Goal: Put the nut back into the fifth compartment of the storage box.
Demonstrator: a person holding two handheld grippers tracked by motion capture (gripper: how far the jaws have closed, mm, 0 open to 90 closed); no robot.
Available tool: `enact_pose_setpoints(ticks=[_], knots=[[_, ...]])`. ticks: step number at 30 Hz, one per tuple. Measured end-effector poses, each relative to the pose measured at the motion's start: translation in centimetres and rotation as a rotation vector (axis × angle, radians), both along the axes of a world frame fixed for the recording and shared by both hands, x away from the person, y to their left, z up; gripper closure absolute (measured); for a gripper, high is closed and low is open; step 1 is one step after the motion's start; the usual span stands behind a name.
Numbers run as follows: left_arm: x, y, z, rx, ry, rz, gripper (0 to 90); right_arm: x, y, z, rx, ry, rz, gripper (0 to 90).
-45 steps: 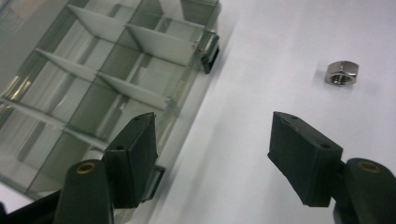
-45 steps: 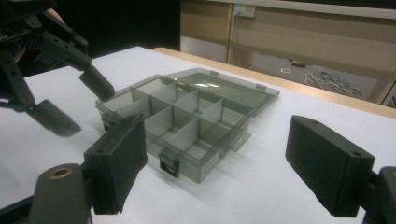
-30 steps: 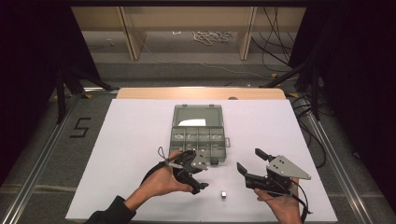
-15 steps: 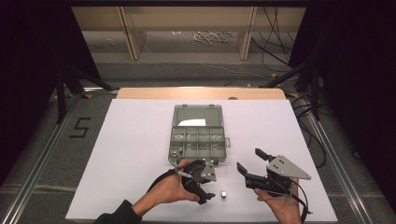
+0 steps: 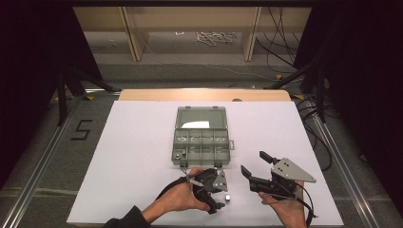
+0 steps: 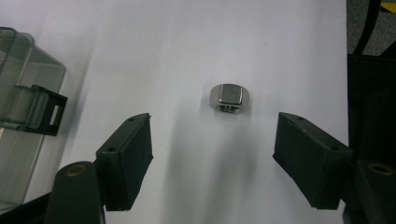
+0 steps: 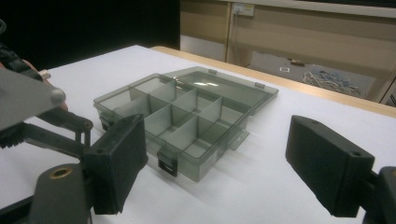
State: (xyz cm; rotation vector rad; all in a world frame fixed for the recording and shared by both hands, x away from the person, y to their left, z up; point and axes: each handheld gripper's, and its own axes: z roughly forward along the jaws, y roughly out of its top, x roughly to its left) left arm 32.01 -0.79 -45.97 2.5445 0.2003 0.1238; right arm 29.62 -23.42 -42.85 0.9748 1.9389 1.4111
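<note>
1. The left gripper (image 5: 219, 198) is at the near edge of the white table (image 5: 138, 152), tilted down, its 2 jaws spread apart and holding nothing.
2. The nut (image 6: 229, 98) lies flat on the table just ahead of those jaws and between their lines — touching neither.
3. The right gripper (image 5: 253, 164) is just to the right, jaws wide and empty.
4. Farther back sits the open compartment box (image 5: 200, 147), lid laid flat — 1 small metal piece in its near-left cell.

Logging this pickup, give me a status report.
Left gripper open, jaws either side of the nut. Right gripper open, holding nothing. Nut on table, nothing between jaws and it.
</note>
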Motion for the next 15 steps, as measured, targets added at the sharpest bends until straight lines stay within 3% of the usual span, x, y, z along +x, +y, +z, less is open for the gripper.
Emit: enact_pose_setpoints(ticks=[15], knots=[[0.1,-1.4,-0.6,0.01,0.0,-0.008,28.1,0.0,0.1,0.0,0.001,-0.004,0.001,21.3]])
